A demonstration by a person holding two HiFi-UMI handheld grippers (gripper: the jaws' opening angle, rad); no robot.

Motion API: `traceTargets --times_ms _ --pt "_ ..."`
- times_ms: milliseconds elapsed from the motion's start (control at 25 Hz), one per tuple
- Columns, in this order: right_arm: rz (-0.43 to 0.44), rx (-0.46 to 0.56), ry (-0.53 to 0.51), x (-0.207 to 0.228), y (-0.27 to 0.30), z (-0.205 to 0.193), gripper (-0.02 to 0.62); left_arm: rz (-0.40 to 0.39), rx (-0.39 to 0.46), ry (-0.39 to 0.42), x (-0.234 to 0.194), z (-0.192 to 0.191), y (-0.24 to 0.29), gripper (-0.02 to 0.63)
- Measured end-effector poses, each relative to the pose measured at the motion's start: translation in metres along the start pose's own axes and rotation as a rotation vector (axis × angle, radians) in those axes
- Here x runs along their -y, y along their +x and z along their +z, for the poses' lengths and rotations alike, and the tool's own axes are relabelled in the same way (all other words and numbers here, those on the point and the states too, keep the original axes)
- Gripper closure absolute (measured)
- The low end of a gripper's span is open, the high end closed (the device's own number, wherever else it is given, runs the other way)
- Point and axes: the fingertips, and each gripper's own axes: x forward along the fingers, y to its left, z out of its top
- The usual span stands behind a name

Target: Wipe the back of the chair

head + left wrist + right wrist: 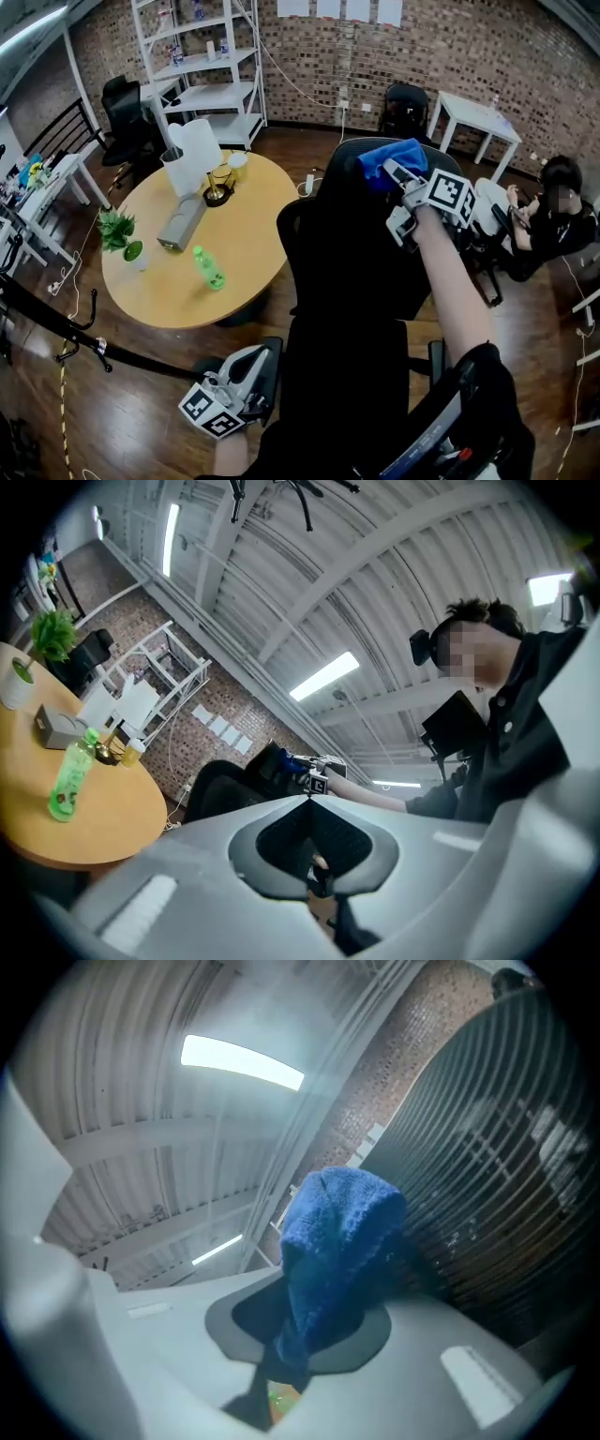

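Blue terry cloth (392,155) is clamped in the right hand-held gripper (396,175) and pressed against the top edge of the black mesh chair back (352,244). The left hand-held gripper (251,367) is held low beside the seat, jaws closed together, empty. A round wooden bench (187,277) is seen left of the chair.

an office: brick walls (525,56), office chairs (127,112), round table (244,244), shelving (202,66).

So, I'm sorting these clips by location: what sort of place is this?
Probably an office or shared workroom. It has a black mesh office chair, a round wooden table and white shelving against a brick wall.
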Motion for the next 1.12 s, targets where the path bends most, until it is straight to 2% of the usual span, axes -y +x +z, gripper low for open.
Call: traceTargets --times_ms 280,520,680,920,1120 --pt "-0.113 0.068 -0.075 0.038 -0.071 0.041 0.54 -0.089 -0.032 -0.019 0.018 -0.011 0.029 0.6" --pt "-0.155 0.074 -0.113 0.038 -0.099 0.037 0.54 -0.138 -0.044 -0.03 0.026 -0.017 0.039 0.6" --pt "-0.205 0.068 -0.194 0.04 -0.121 0.039 0.54 -0.157 -0.053 -0.038 0.03 -0.022 0.042 0.6" --pt "-0.356 0.114 -0.351 0.042 -0.172 0.072 0.54 -0.192 -0.069 -0.054 0.034 -0.029 0.049 0.6" --pt "-0.547 0.219 -0.501 0.037 -0.233 0.112 0.54 -0.215 -0.078 -0.071 0.033 -0.033 0.051 0.6"
